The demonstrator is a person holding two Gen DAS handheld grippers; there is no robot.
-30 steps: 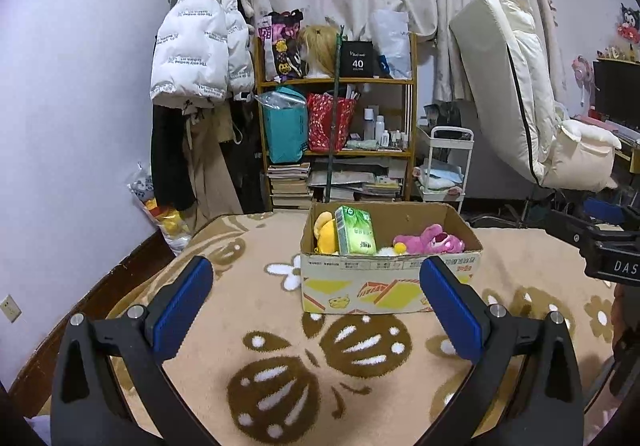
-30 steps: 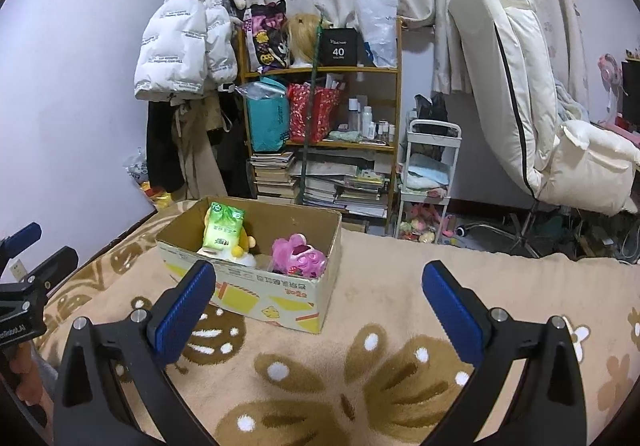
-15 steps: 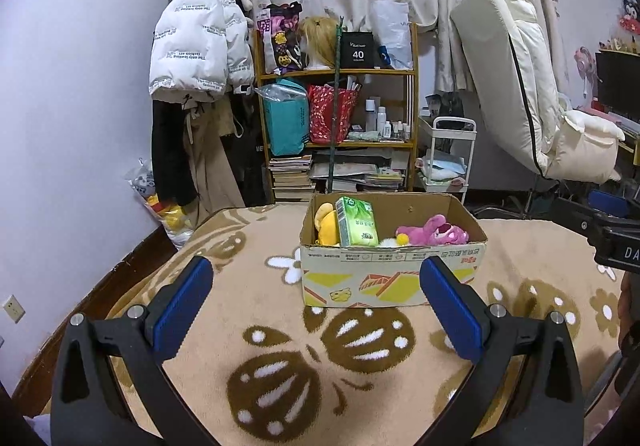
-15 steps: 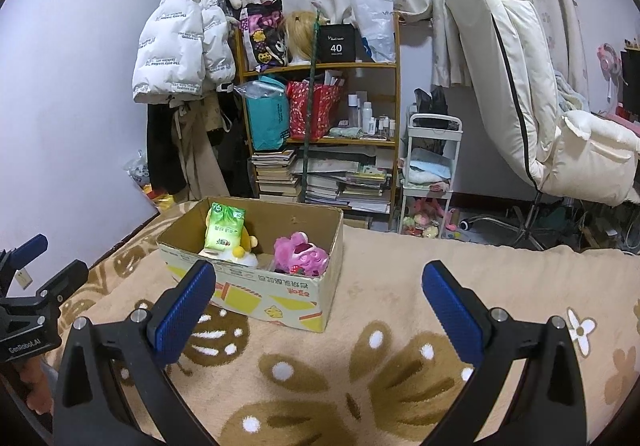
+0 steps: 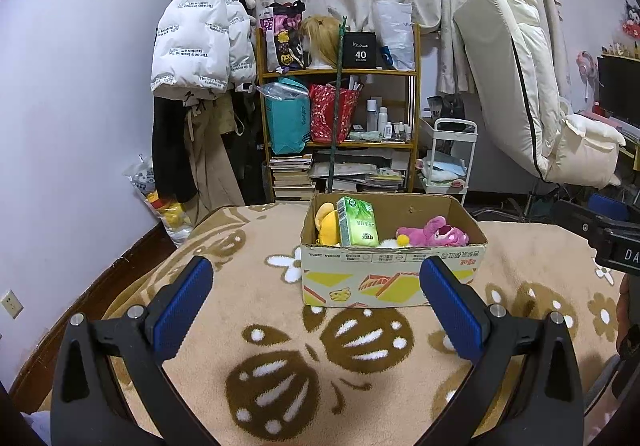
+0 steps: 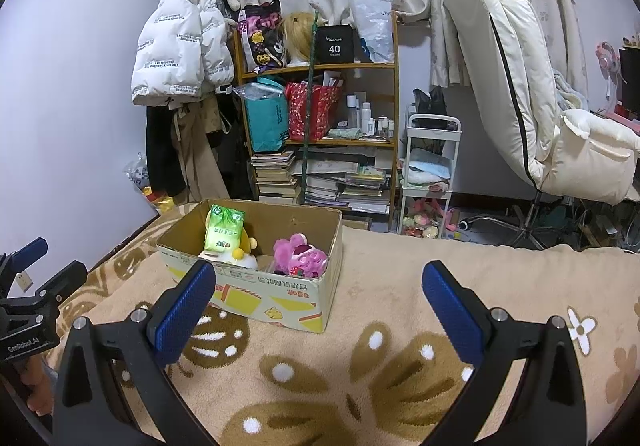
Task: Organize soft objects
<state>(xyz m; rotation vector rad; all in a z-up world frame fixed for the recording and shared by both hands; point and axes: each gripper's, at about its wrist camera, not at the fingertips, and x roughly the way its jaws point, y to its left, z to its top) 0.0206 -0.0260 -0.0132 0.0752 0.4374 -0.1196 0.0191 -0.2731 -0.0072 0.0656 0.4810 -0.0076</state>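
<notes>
A cardboard box sat open-topped on a tan blanket patterned with brown flowers and white dots. Inside the box, toward its left end, a yellow plush toy leaned against the wall, with a green tissue pack standing tilted just beside it. A pink plush bear lay on its side toward the right end of the box. The left hand-held gripper hovered above the blanket in front of the box, its two blue-padded fingers spread wide apart with nothing between them. The right hand-held gripper hovered to the right of the box, its fingers likewise spread wide and holding nothing. In the right wrist view the box appeared at an angle, with the green tissue pack upright at the far left and the pink plush bear near the closer corner. Behind the blanket stood a wooden shelf crowded with bags, bottles and stacked books, a white puffer jacket hanging to its left, and a cream recliner chair to the right.
</notes>
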